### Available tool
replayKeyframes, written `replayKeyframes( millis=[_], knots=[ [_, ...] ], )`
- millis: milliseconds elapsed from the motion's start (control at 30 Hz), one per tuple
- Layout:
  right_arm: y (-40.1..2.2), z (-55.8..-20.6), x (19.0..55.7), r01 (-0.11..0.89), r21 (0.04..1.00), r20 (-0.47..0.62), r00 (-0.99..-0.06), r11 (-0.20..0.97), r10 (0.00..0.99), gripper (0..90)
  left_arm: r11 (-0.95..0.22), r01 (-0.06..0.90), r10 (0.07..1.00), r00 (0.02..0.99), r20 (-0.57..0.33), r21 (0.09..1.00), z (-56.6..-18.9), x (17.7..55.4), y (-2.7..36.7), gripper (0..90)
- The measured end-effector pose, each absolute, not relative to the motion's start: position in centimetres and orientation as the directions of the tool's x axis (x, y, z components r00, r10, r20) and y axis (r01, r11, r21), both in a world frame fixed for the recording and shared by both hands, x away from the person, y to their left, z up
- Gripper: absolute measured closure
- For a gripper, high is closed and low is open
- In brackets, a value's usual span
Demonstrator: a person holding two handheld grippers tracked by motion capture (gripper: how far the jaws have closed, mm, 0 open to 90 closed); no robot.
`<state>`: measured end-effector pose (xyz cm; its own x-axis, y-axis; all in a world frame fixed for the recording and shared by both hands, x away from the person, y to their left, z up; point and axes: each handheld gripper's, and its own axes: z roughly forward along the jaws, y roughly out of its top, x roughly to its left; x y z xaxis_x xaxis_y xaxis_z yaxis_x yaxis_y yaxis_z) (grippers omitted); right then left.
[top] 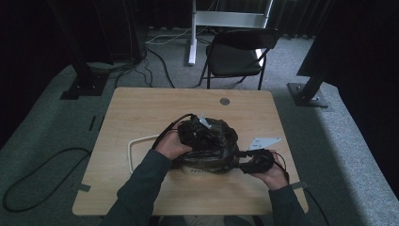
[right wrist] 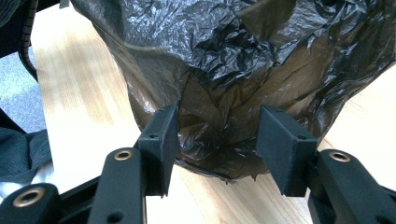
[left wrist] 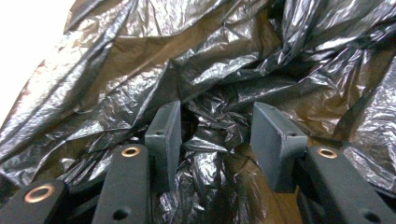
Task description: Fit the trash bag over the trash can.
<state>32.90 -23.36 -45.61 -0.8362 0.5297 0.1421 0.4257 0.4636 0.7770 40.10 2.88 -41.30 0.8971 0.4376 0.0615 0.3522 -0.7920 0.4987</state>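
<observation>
My right gripper [right wrist: 212, 140] stood open around the black plastic bag [right wrist: 243, 60]'s edge. The left gripper [left wrist: 215, 135] gaped too, film bunched between. It looked light, limp and slippery; a gathered fold seemed the best hold.

1. A light wooden table [top: 141, 108] stands on grey carpet [top: 339, 141].
2. Beyond it sits a black folding chair [top: 237, 56].
3. A white metal frame [top: 226, 19] rises behind.
4. Dark uprights, possibly stands [top: 84, 70], flank the dim room.
</observation>
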Motion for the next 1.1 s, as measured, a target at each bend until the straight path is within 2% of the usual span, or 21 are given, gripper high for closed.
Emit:
replayKeyframes(
  millis=[267, 1100],
  knots=[
    [-23.4, -45.6, 32.9, 0.427, 0.777, 0.144, -0.835, 0.462, 0.53, 47.9, -0.823, 0.35, 0.421, 0.905, 0.066, 0.447, -41.9, 40.2, 2.3, 53.6],
    [-23.4, -45.7, 32.9, 0.43, 0.776, 0.15, -0.837, 0.461, 0.526, 47.9, -0.857, 0.352, 0.412, 0.907, 0.091, 0.375, -43.4, 40.3, 1.5, 51.9]
  ],
)
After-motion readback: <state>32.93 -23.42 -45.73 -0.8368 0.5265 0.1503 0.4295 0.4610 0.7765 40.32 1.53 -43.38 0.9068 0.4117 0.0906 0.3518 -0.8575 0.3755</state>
